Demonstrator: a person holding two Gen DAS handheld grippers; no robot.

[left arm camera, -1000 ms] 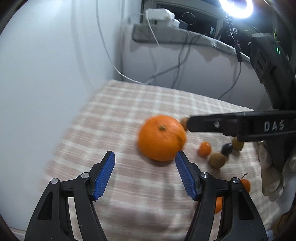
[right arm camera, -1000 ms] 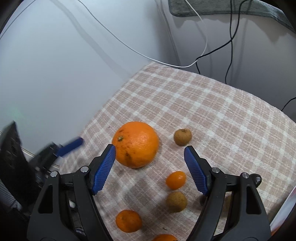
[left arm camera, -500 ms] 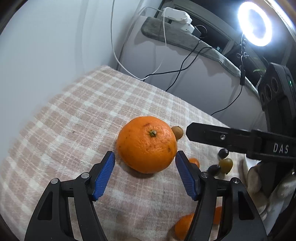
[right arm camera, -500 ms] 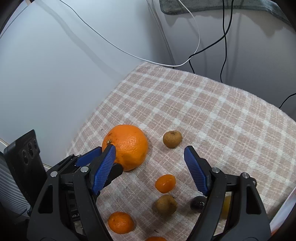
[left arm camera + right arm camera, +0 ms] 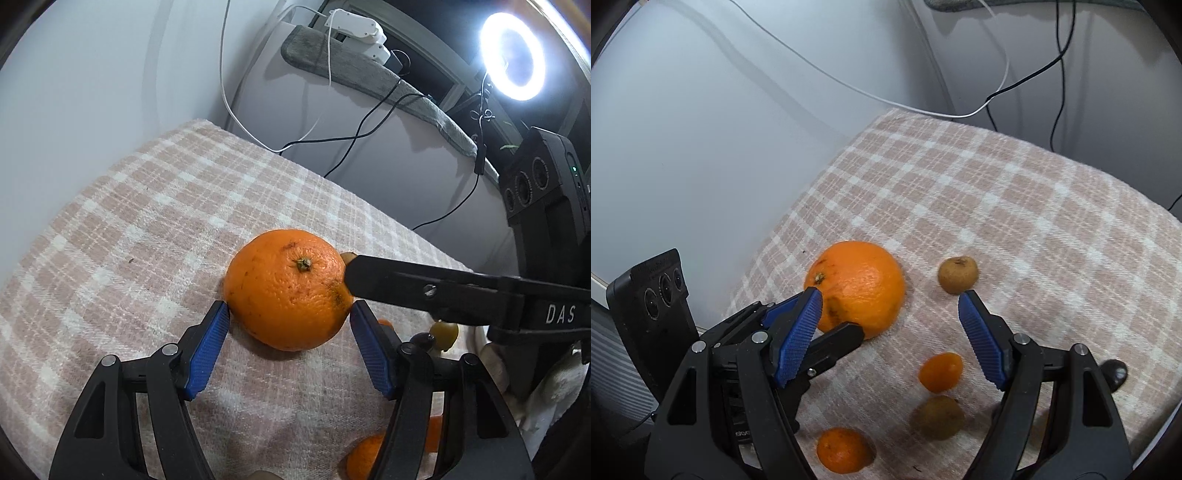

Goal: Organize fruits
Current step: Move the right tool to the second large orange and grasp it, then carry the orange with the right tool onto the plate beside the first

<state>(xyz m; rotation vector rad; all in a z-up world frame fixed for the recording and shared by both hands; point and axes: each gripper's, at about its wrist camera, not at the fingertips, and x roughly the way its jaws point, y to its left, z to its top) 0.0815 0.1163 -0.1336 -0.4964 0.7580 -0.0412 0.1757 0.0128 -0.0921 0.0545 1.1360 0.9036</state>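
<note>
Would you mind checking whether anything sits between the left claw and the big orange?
Nothing visible does. The left claw is open around the big orange, pads flanking its near side. The right claw's finger touches only the orange's far right.

A pink-and-cream checked cloth [image 5: 155,221] covers the surface ahead of the fingers. Beyond its far edge stands a plain pale wall [image 5: 92,66], meeting a second pale panel [image 5: 388,155] at a corner. A white cable [image 5: 223,74] and black cables [image 5: 369,125] hang down that panel. Along its top lies a grey padded strip [image 5: 369,77] with a white adapter [image 5: 358,31] on it. Up and to the right of the fingers glows a bright ring light [image 5: 511,61].
</note>
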